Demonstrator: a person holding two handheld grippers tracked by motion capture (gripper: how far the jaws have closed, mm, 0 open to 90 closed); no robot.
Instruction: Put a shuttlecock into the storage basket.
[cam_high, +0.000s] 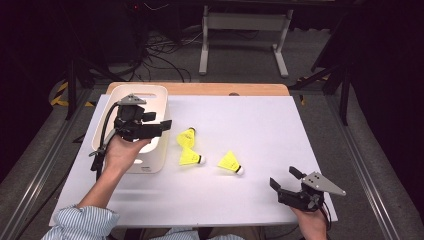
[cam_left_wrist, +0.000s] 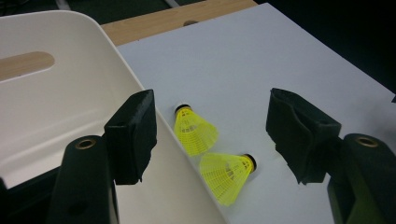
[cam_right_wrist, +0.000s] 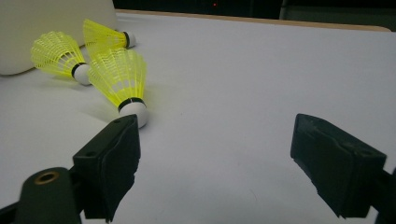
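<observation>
L gripper (cam_high: 162, 126) fingers (cam_left_wrist: 133, 135) stand apart w/ nothing between, held above the right wall of the white bin (cam_high: 155, 95). Just beside that wall on the desk (cam_high: 260, 130) lie two yellow shuttlecocks (cam_high: 187, 137) (cam_high: 191, 158), close together. A third shuttlecock (cam_high: 231, 163) lies further right, apart from the pair. R gripper (cam_high: 285, 179) fingers (cam_right_wrist: 109, 165) also apart, empty, low over the desk's near right corner, third shuttlecock just ahead of its fingers.

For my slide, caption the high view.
Open left gripper over white bin; three yellow shuttlecocks on the table.
</observation>
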